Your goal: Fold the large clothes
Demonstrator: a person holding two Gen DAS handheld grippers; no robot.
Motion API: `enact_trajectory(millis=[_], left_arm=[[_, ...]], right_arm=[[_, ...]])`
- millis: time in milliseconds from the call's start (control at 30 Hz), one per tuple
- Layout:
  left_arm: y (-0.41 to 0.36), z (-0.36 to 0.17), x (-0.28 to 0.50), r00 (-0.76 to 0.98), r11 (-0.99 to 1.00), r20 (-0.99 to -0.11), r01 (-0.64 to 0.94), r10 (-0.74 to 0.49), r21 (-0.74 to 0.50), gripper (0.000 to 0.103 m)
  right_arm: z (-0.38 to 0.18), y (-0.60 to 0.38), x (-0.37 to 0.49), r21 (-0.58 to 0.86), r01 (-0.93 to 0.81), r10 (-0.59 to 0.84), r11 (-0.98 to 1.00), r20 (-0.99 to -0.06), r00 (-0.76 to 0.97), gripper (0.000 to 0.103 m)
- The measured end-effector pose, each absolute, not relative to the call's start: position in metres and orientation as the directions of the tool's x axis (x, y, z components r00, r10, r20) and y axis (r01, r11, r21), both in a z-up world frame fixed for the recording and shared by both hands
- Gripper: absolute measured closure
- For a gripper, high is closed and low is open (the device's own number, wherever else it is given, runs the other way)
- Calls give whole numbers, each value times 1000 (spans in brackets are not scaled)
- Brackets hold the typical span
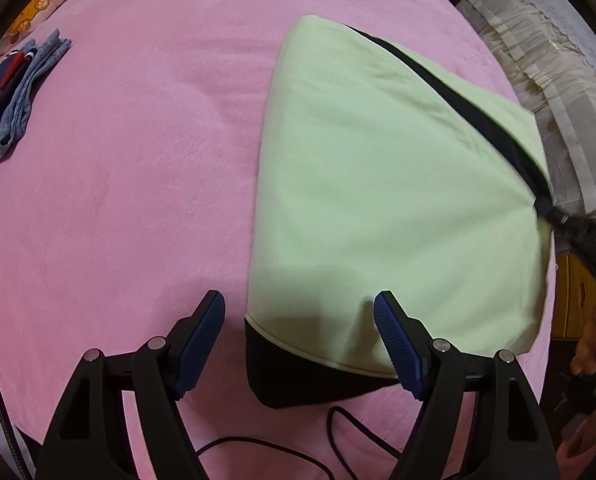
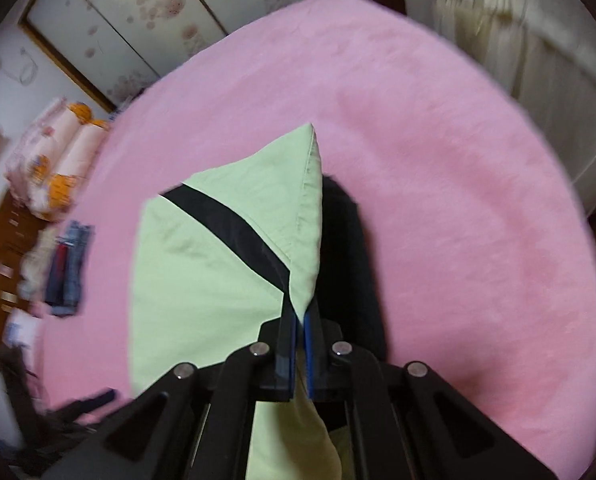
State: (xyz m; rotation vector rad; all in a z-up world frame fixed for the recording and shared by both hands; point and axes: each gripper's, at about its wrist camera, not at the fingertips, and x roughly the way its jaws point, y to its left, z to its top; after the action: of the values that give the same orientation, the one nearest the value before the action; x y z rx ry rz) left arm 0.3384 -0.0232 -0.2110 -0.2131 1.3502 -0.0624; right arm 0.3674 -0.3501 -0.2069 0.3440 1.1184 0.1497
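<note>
A pale green garment (image 1: 378,184) with black trim lies on the pink blanket (image 1: 138,160). My left gripper (image 1: 300,308) is open above the garment's near black hem, its fingers either side of the hem's left corner. My right gripper (image 2: 300,316) is shut on a corner of the green garment (image 2: 202,272) and holds it lifted, with a black band running to the pinch. The right gripper also shows at the right edge of the left wrist view (image 1: 554,210), pulling the fabric up.
A pile of folded jeans and dark clothes (image 1: 10,96) lies at the blanket's left side. Patterned pillows (image 2: 54,160) sit at the far left. Pale curtains (image 1: 558,92) hang along the right. A black cable (image 1: 338,436) trails near me.
</note>
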Motion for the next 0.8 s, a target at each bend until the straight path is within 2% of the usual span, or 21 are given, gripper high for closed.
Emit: enact_trajectory(millis=[167,367,433,500,567,667,800], left_arm=[[-28,-216,341,198,981,-966,-70,-165,-182,28],[-35,-227,336,184,986,-972,-42,-148,-159,28],[-41,-225,335,199,991,-972,-16,-126,-132,30],[-50,-222,333,219,995,-970,28,-102,-98,38],[-57,-216,331,241,995,-966,61,-97,-84,39],[-63,-206,326,262,987,-952,82,-156,-139,44],[-68,-195,319,285,973,-931,108,-229,-206,45]], right_arm=[[-240,-369,365,326,156,255,933,-899,356,101],[-293,-358,375,170,182,109,969,-946,306,97],[-298,-344,379,118,143,68,983,-947,314,96],[-294,-337,381,77,111,38,991,-948,317,96],[-285,-342,378,126,138,74,982,-940,332,95],[-268,-358,364,254,202,161,946,-909,385,94],[-248,-364,333,276,300,133,913,-897,422,94]])
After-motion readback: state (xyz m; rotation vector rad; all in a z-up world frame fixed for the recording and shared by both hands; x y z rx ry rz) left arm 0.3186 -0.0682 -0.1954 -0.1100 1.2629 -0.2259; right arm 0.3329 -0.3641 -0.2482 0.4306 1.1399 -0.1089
